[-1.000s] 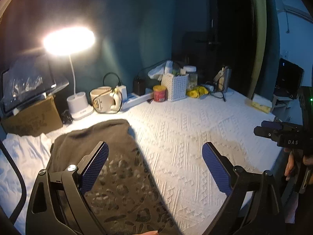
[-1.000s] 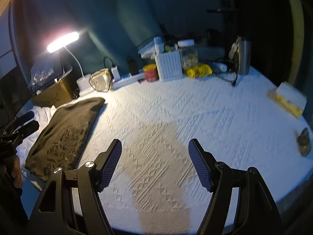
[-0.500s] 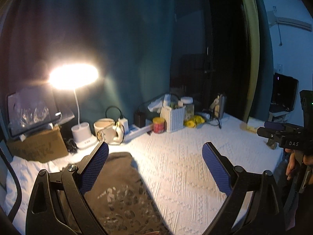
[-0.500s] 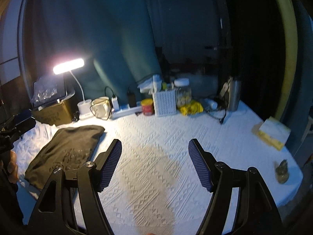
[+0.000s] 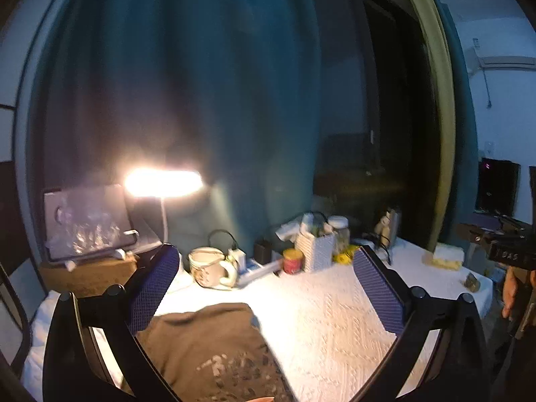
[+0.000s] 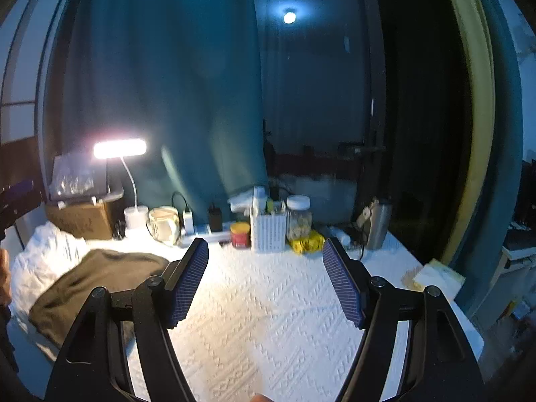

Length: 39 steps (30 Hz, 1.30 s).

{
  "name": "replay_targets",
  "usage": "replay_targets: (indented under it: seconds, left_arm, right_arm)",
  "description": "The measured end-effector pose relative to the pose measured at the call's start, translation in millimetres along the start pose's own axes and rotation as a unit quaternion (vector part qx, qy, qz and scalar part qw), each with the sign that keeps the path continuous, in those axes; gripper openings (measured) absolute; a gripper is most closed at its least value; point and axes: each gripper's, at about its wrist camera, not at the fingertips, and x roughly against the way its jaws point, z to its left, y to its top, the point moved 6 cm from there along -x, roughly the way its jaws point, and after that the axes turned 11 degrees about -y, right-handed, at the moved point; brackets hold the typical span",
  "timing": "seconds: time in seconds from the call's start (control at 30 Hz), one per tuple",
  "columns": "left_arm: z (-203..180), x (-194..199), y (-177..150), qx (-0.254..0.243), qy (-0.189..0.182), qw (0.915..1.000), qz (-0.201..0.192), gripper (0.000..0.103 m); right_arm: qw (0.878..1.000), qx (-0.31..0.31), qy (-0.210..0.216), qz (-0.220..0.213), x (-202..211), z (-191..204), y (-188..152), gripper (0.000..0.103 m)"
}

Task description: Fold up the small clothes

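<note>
Brown, with a pale print, the folded garment (image 5: 214, 345) lies flat near the left edge of the white textured tablecloth (image 6: 274, 318), and crumpled white cloth (image 6: 43, 264) is just beside it at that edge. Your left gripper (image 5: 264, 288) is above the garment; its jaws are opening, already wide, and nothing is between them. Your right gripper (image 6: 264, 281) is over the bare middle of the tablecloth, its jaws wide apart and empty too. Along the far edge you have a lit desk lamp (image 6: 119, 149), a mug (image 5: 209, 268), a red tin (image 6: 240, 234), a white basket (image 6: 268, 231), a glass jar (image 6: 298, 217) and a steel bottle (image 6: 378, 224).
</note>
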Motion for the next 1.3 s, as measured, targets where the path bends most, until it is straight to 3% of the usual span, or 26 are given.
replay_targets:
  seconds: [0.43, 0.7, 1.3]
  left_arm:
    - [25.3, 16.4, 1.4, 0.029, 0.033, 0.9989, -0.019, 0.102]
    - [38.8, 12.8, -9.0, 0.039, 0.047, 0.998, -0.012, 0.102]
    - [34.5, 4.7, -13.0, 0.04, 0.039, 0.9984, -0.002, 0.102]
  right_arm:
    - [0.998, -0.019, 0.018, -0.053, 22.2, 6.6, 43.2, 0.074]
    - [0.999, -0.003, 0.023, -0.034, 9.6, 18.2, 33.3, 0.074]
    - [1.0, -0.012, 0.016, -0.018, 2.3, 13.4, 26.1, 0.074]
